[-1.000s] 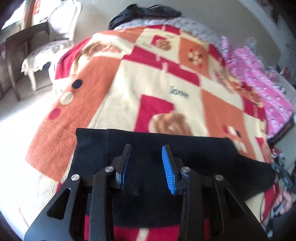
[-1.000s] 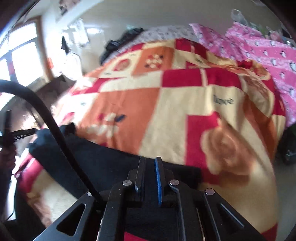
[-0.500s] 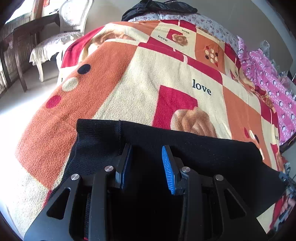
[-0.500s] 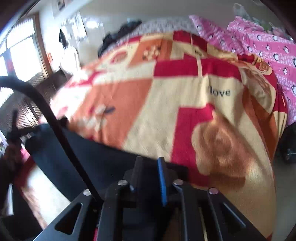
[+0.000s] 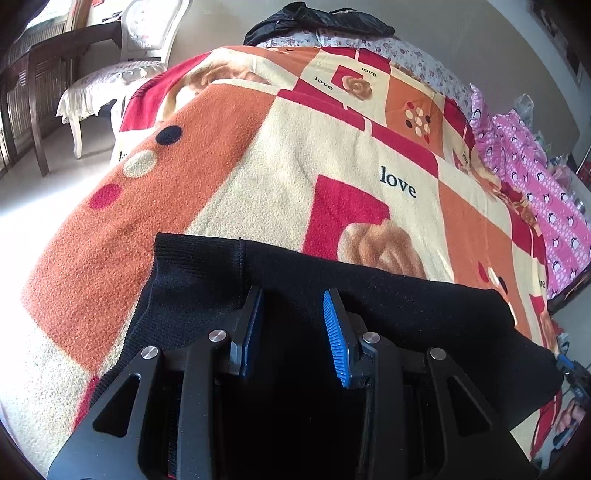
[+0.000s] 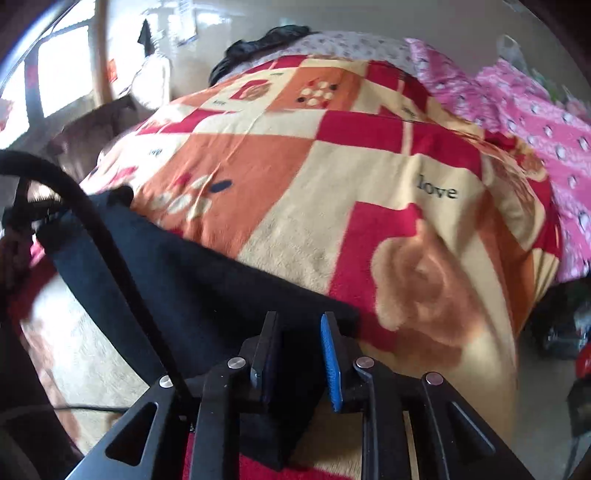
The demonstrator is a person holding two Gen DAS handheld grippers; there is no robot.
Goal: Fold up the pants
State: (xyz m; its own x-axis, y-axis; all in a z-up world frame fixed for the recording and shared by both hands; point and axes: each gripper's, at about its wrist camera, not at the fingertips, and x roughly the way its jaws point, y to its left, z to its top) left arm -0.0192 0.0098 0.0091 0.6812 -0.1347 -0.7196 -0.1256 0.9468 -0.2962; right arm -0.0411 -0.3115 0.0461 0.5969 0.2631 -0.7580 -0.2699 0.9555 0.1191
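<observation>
Black pants (image 5: 406,310) lie in a long band across the near edge of a bed covered by an orange, red and cream blanket (image 5: 258,184). My left gripper (image 5: 292,295) hovers over the ribbed end of the pants, blue pads apart, nothing pinched. In the right wrist view the pants (image 6: 203,280) run off to the left. My right gripper (image 6: 298,317) is at their near right corner. Its jaws are opening, with the cloth edge lying loose between the pads.
A white chair (image 5: 140,55) and a dark wooden table stand left of the bed. Pink bedding (image 6: 535,110) lies along the right side. Dark clothes (image 5: 317,22) are heaped at the bed's far end. A black cable (image 6: 92,229) arcs across the right view.
The right jaws have parted from nearly shut, loosening their hold on the pants' corner. The left gripper has sunk a little toward the pants, its jaws unchanged.
</observation>
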